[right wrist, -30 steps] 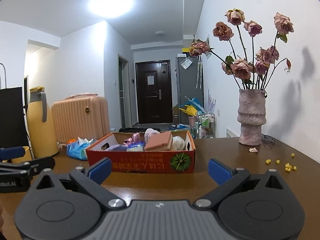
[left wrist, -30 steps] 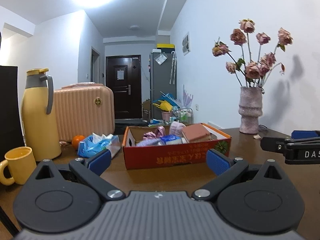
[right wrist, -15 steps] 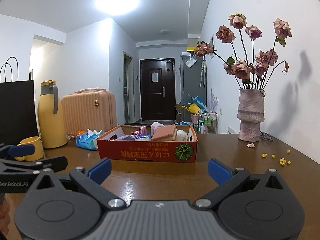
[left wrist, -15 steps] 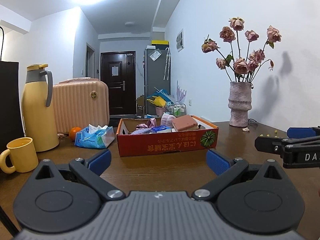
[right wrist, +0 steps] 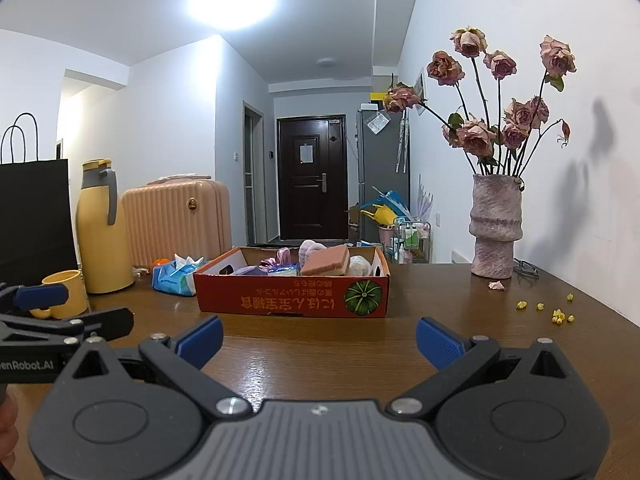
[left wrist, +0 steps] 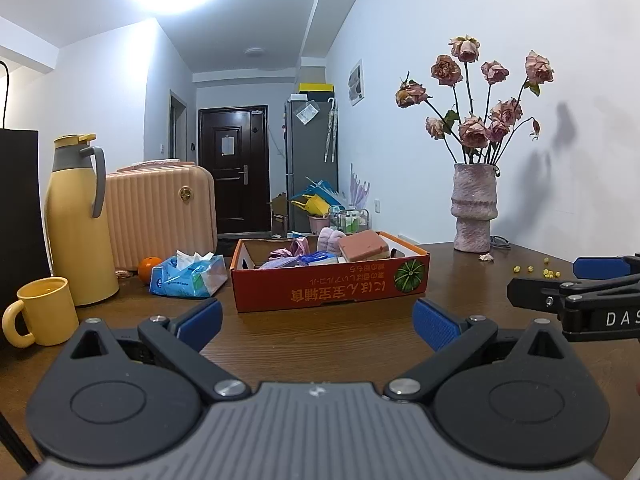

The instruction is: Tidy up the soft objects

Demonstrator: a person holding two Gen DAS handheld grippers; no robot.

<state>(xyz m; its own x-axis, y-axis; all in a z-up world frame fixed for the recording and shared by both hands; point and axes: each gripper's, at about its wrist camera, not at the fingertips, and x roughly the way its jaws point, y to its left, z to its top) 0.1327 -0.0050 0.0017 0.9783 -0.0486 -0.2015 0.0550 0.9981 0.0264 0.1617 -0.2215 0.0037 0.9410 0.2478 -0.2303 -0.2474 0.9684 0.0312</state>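
left gripper (left wrist: 318, 322) jaws apart, empty | right gripper (right wrist: 318, 338) jaws apart, empty | pink rectangular sponge block (right wrist: 326, 261) in red cardboard box (right wrist: 292, 298) on table, well ahead | likely light, squashy; pinch long sides gently

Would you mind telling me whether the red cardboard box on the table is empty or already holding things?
Holding things. The red cardboard box is open-topped, and a pink sponge block and other soft items rise above its rim.
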